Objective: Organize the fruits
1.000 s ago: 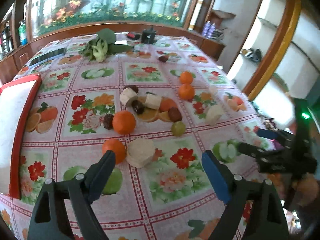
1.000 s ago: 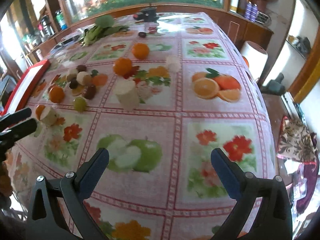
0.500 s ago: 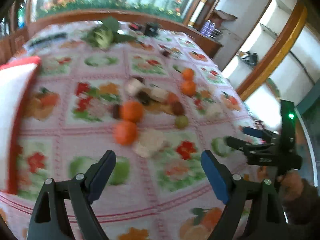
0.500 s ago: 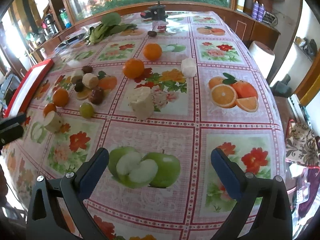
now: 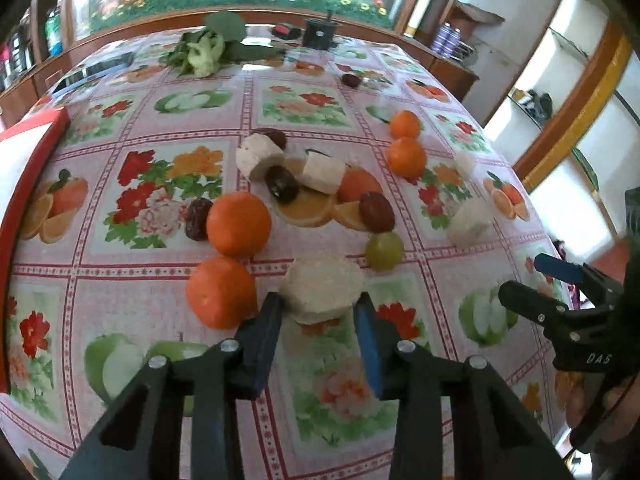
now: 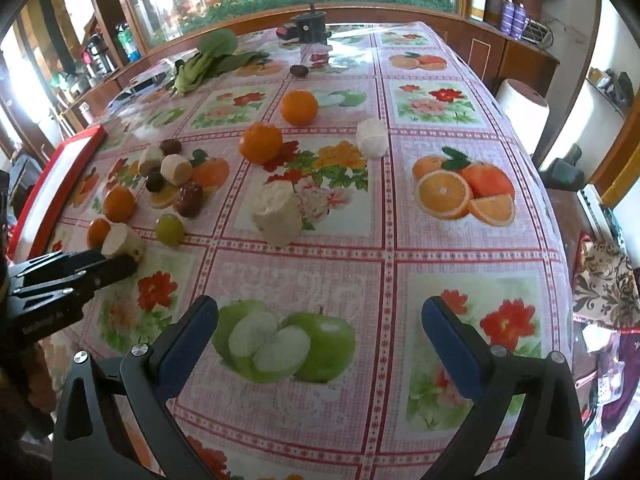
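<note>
On the flowered tablecloth lies a pale white fruit chunk (image 5: 322, 288) with my left gripper (image 5: 319, 303) around it. Its jaws are closing and both fingertips touch the chunk's sides. Two oranges (image 5: 221, 298) (image 5: 239, 224) sit just left of it and a green grape-like fruit (image 5: 384, 250) lies behind it. Farther back are dark dates (image 5: 376, 211), more white chunks (image 5: 323, 173) and two oranges (image 5: 406, 157). My right gripper (image 6: 320, 320) hangs open over a printed apple, nothing between its fingers. From the right wrist view the left gripper (image 6: 112, 260) and its chunk (image 6: 120, 238) show at the far left.
A red-rimmed tray (image 5: 24, 184) lies along the table's left edge. Leafy greens (image 5: 208, 52) and a black object (image 5: 319, 34) stand at the far end. A large white chunk (image 6: 276, 212) sits mid-table. The table's right edge drops to the floor beside shelves.
My left gripper came down and forward onto the nearest white chunk, and its jaws went from wide apart to narrow around it. The right gripper has barely moved.
</note>
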Motion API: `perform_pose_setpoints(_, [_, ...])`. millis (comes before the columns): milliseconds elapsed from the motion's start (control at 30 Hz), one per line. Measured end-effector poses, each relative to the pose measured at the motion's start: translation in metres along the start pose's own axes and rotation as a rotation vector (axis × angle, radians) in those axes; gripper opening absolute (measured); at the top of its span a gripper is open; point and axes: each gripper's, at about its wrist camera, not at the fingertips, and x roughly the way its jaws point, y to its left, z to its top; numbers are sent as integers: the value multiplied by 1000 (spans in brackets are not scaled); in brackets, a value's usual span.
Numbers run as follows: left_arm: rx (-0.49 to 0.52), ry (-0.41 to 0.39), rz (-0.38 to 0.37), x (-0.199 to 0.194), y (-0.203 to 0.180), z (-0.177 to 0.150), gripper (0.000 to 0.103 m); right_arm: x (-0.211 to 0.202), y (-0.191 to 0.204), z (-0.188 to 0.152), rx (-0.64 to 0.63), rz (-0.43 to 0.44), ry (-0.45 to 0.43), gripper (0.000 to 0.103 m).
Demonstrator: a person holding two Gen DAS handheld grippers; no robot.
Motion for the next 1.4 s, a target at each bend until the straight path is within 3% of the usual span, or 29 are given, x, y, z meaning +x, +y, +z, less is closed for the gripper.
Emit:
perform_pose_setpoints(200, [-24, 2, -9, -4, 1, -4, 40, 18, 12, 21, -32, 18, 7, 102])
perform_pose_setpoints(267, [-34, 0, -22, -6, 2, -6, 40, 25, 13, 28, -27, 16, 13, 98])
perform_pose_setpoints(333, [-37, -4, -36, -9, 4, -7, 40, 32, 13, 33, -20, 45, 25, 85])
perform_pose_setpoints(400, [-32, -4, -37, -9, 4, -8, 40, 37, 14, 35, -28, 22, 34, 55])
perform_pose_setpoints(433, [-32, -3, -40, -9, 4, -9, 40, 37, 14, 36, -46, 14, 25, 48])
perform_pose_setpoints(467, [-34, -4, -43, -9, 5, -9, 40, 37, 16, 36, -61, 26, 30, 31])
perform_pose_setpoints(500, [-33, -5, -46, -10, 4, -9, 40, 36, 16, 35, -63, 23, 30, 28])
perform_pose_setpoints(733, [8, -48, -74, -21, 0, -10, 40, 12, 11, 22, -26, 52, -10, 28])
perform_pose_setpoints(933, [13, -39, -95, -26, 1, -17, 39, 0, 17, 9, -18, 55, 0, 28])
perform_pose_setpoints(1200, [27, -101, -77, -51, 18, -21, 36, 0, 53, 9, -67, 82, 12, 28])
perform_pose_setpoints(1267, [23, -80, -72, -49, 25, -21, 35, 2, 64, 13, -86, 78, 11, 28])
perform_pose_setpoints(1333, [19, -28, -124, -42, 27, -21, 35, 6, 66, 17, -72, 77, 23, 28])
perform_pose_setpoints(1400, [51, -32, -147, -42, 19, -20, 36, 6, 67, 17, -63, 75, 27, 28])
